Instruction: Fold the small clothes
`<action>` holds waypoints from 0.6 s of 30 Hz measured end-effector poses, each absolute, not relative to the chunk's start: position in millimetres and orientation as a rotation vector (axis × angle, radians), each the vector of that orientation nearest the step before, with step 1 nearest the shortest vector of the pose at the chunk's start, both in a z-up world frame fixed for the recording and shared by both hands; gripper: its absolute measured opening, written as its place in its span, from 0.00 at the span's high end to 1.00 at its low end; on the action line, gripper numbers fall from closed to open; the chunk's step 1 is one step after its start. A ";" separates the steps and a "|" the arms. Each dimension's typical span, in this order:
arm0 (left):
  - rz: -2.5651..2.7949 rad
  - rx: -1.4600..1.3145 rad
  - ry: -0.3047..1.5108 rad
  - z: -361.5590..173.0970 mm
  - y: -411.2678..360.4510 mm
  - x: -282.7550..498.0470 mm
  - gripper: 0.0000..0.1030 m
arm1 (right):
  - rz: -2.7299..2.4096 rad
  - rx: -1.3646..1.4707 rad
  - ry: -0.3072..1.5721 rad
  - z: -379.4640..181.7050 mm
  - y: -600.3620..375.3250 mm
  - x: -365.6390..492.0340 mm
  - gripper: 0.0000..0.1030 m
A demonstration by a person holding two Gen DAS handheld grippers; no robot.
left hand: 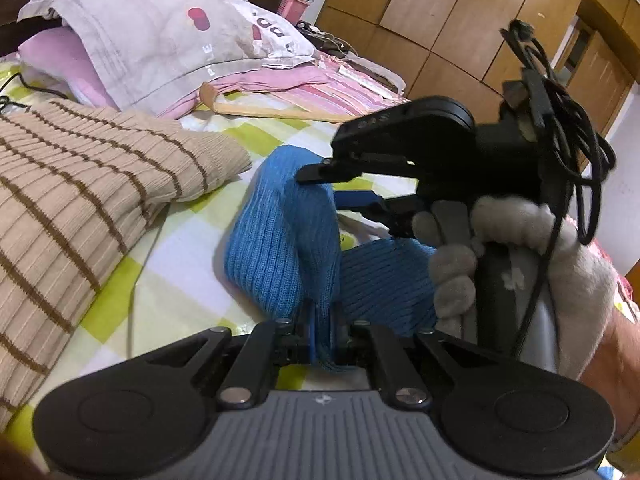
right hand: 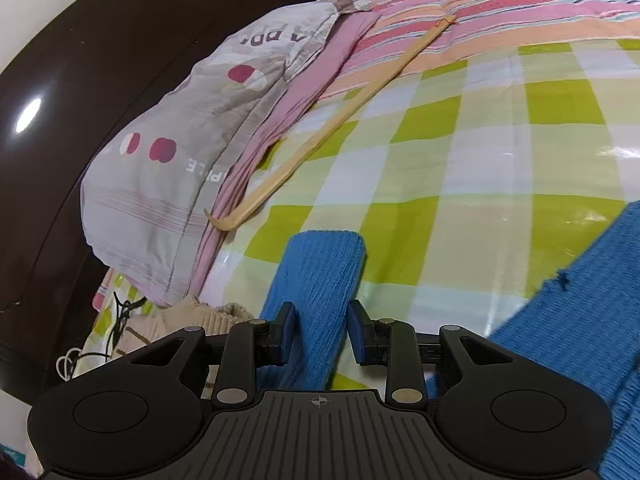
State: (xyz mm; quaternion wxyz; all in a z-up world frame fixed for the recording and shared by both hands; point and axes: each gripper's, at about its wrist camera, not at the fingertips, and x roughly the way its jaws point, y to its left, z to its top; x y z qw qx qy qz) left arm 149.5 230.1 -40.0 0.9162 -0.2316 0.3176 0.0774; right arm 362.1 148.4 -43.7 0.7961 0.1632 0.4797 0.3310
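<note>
My biggest risk is the blue ribbed knit garment (left hand: 276,240) itself: it is soft and stretchy, and my two holds are uneven. My left gripper (left hand: 322,338) has its jaws pressed nearly together on a bunched fold of the knit, so that grip looks firm. My right gripper (right hand: 322,330) has its jaws partly apart with a strip of the same knit lying between them; whether the pads truly pinch it I cannot tell. If they do not, I judge the strip could slide free as I lift, and the fold would come out crooked or collapse.

The garment sits low in the middle of the green-and-white checked bedsheet (right hand: 460,152), with a second part of it at 4 o'clock in the right wrist view.

Around me, largest first: the beige knit top with brown stripes (left hand: 80,184) at 9 o'clock in the left view lies near the blue knit and could be dragged or crowd the folding space. The grey pillow printed with red apples (right hand: 192,128) sits at 10 o'clock, the pink striped quilt (right hand: 500,4) at 1 o'clock. A long pale wooden stick (right hand: 332,128) lies beside the pillow, well apart from my work
</note>
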 end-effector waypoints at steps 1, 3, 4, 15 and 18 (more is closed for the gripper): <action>0.159 -0.472 0.653 -39.9 229.2 149.3 0.88 | 0.714 0.358 1.034 -43.9 149.4 363.4 0.75; 0.158 -0.461 0.647 -39.7 227.6 148.5 0.88 | 0.718 0.367 1.043 -44.1 150.3 365.5 0.82; 0.160 -0.453 0.644 -39.4 226.7 148.1 0.88 | 0.715 0.368 1.045 -43.6 150.2 366.0 0.87; 0.147 -0.396 0.568 -31.9 218.1 144.6 0.67 | 0.688 0.415 0.875 21.3 99.6 355.3 0.91; 0.136 -0.387 0.557 -31.4 214.8 144.4 0.64 | 0.671 0.433 0.826 44.0 74.6 351.9 0.91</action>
